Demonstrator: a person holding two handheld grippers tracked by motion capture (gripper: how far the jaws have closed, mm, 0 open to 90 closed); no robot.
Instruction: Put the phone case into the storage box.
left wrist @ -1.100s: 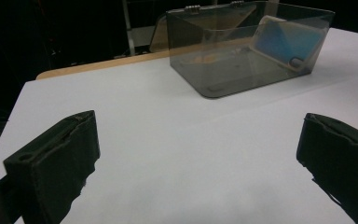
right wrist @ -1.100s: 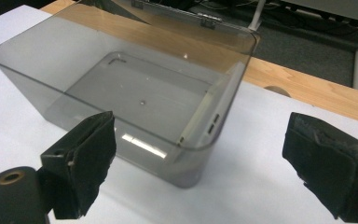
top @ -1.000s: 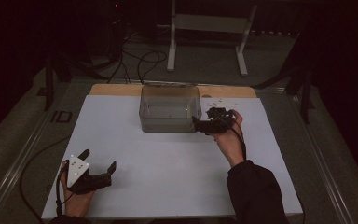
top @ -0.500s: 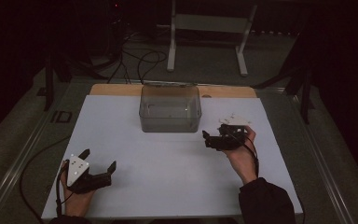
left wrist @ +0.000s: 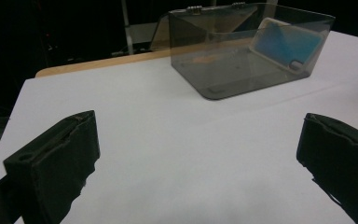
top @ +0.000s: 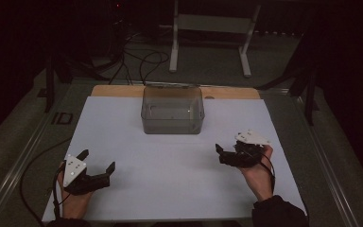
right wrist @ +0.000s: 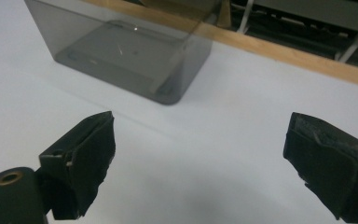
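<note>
A clear smoky-grey box [top: 172, 111] stands at the back middle of the white table top [top: 179, 189], its lid raised behind it. In the left gripper view, a flat pale-blue thing like a phone case [left wrist: 284, 44] leans inside the box [left wrist: 223, 70]. My left gripper [top: 98, 161] rests open at the front left, nothing between its jaws [left wrist: 200, 130]. To the front right of the box, my right gripper [top: 220, 155] is open and empty, aimed at the box's near corner [right wrist: 168, 93], with white surface between its jaws [right wrist: 203, 128].
A wooden strip [top: 227, 92] runs along the table's far edge behind the box. Beyond it stand a metal frame [top: 208, 28] and loose cables [top: 142, 61] on the floor. A cable [top: 38, 165] trails off the left side from the left gripper.
My right gripper has drawn back from beside the box toward the front right of the table. The left gripper has stayed put.
</note>
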